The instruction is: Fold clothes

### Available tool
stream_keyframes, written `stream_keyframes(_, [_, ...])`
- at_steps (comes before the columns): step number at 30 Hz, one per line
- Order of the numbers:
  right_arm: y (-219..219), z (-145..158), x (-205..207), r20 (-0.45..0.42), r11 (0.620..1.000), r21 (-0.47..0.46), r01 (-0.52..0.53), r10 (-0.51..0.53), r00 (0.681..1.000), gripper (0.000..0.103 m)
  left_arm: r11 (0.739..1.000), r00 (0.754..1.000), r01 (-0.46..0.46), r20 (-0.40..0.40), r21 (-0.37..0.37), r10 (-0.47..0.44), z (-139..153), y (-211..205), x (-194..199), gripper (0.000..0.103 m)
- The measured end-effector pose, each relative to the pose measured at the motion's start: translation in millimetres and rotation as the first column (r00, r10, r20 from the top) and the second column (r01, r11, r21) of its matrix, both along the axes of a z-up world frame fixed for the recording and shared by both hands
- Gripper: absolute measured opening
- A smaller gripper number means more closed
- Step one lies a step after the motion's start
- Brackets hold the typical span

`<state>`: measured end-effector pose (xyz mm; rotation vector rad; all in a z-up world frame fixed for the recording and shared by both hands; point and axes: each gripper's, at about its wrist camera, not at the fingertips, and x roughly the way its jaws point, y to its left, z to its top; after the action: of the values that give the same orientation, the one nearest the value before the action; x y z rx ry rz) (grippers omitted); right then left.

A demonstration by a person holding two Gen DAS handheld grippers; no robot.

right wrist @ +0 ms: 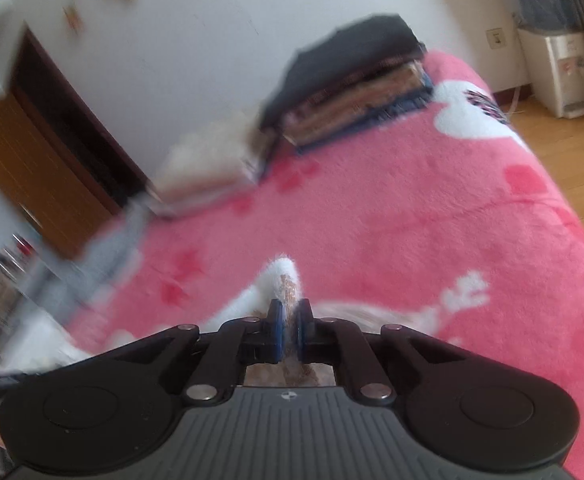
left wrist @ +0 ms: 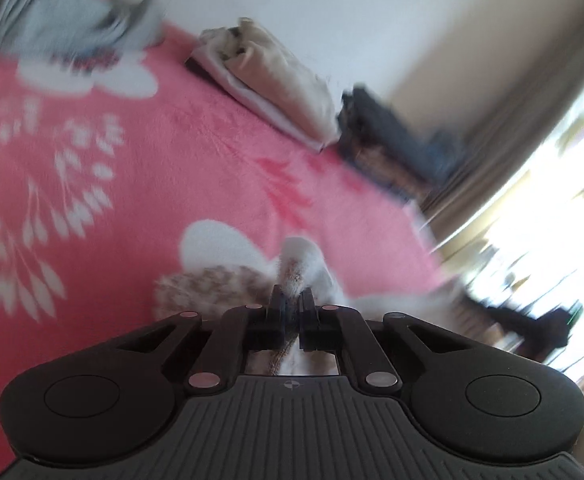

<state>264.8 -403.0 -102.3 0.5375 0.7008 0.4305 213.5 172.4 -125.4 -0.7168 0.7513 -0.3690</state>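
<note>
The left gripper [left wrist: 291, 298] pinched a fold of a fluffy white-and-brown garment [left wrist: 297, 264], jaws pressed together on it. The right gripper [right wrist: 290, 308] likewise clamped another fold of the same garment [right wrist: 286, 276], held above the pink floral blanket [right wrist: 391, 220]. Farther off, along the blanket's far edge by the wall, lay a cream folded stack [left wrist: 276, 80] and a dark folded stack [right wrist: 351, 80].

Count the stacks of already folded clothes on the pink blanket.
3. A grey-blue stack at the far left, a cream stack by the wall in the middle, and a dark-topped stack to its right. Motion blur may hide others.
</note>
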Motion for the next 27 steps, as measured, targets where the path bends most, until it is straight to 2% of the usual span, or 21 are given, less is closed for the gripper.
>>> stream_keyframes(1, [-3, 3, -3, 0.022, 0.999, 0.037, -0.005, 0.004, 1.0, 0.007, 1.0, 0.999, -0.022, -0.025, -0.013, 0.022, -4, 5, 1, 0.003])
stream_keyframes(2, [-3, 3, -2, 0.027, 0.999, 0.036, -0.002, 0.002, 1.0, 0.007, 0.999, 0.998, -0.039, -0.051, -0.016, 0.038, -9, 9, 3, 0.003])
stream_keyframes(5, [3, -11, 11, -0.03, 1.0, 0.004, 0.027, -0.027, 0.999, 0.007, 0.997, 0.996, -0.041, -0.081, 0.073, 0.047, -24, -2, 11, 0.004])
stream_keyframes(6, [6, -18, 15, -0.053, 0.999, -0.022, 0.034, -0.035, 0.998, 0.007, 0.994, 0.995, -0.039, -0.085, 0.098, 0.048, -28, -6, 12, 0.01])
stream_keyframes(9, [9, -32, 22, -0.108, 0.997, -0.049, 0.057, -0.062, 0.992, 0.011, 0.986, 0.996, -0.069, -0.047, 0.153, 0.077, -16, -6, 6, 0.019])
stream_keyframes(11, [5, -29, 19, -0.107, 0.997, -0.036, 0.07, -0.073, 0.992, 0.016, 0.978, 0.995, -0.093, -0.017, 0.189, 0.097, -7, -6, 2, 0.026])
stream_keyframes(13, [2, -24, 13, -0.099, 0.994, -0.062, 0.095, -0.101, 0.99, 0.02, 0.968, 0.993, -0.116, 0.013, 0.223, 0.116, 2, -6, -3, 0.037])
stream_keyframes(14, [0, -19, 7, -0.087, 0.987, -0.089, 0.133, -0.141, 0.986, 0.029, 0.962, 0.992, -0.129, 0.028, 0.239, 0.125, 6, -6, -5, 0.038])
stream_keyframes(16, [1, -6, -7, -0.024, 0.972, -0.141, 0.19, -0.195, 0.981, 0.03, 0.955, 0.988, -0.146, 0.079, 0.259, 0.13, 19, -5, -13, 0.038])
stream_keyframes(17, [4, 2, -15, 0.02, 0.966, -0.162, 0.204, -0.203, 0.979, 0.03, 0.959, 0.992, -0.119, 0.079, 0.256, 0.102, 20, -8, -13, 0.038])
stream_keyframes(20, [34, 24, -34, 0.115, 0.974, -0.204, 0.099, -0.077, 0.99, 0.03, 0.972, 0.998, -0.011, 0.057, 0.234, -0.002, 17, -22, -8, 0.038])
stream_keyframes(23, [83, 34, -37, 0.116, 0.963, -0.244, -0.114, 0.146, 0.982, 0.03, 0.973, 0.993, 0.097, 0.038, 0.211, -0.108, 14, -37, -4, 0.038])
stream_keyframes(25, [116, 28, -33, 0.089, 0.936, -0.267, -0.227, 0.259, 0.962, 0.028, 0.985, 0.996, 0.085, -0.021, 0.149, -0.083, -5, -37, 11, 0.038])
stream_keyframes(26, [125, 19, -27, 0.064, 0.93, -0.286, -0.229, 0.257, 0.964, 0.028, 0.991, 0.998, 0.056, -0.049, 0.118, -0.05, -16, -33, 19, 0.037])
stream_keyframes(27, [134, 10, -21, 0.038, 0.924, -0.305, -0.231, 0.255, 0.966, 0.027, 0.999, 0.997, 0.011, -0.077, 0.039, -0.008, -26, -23, 24, 0.031])
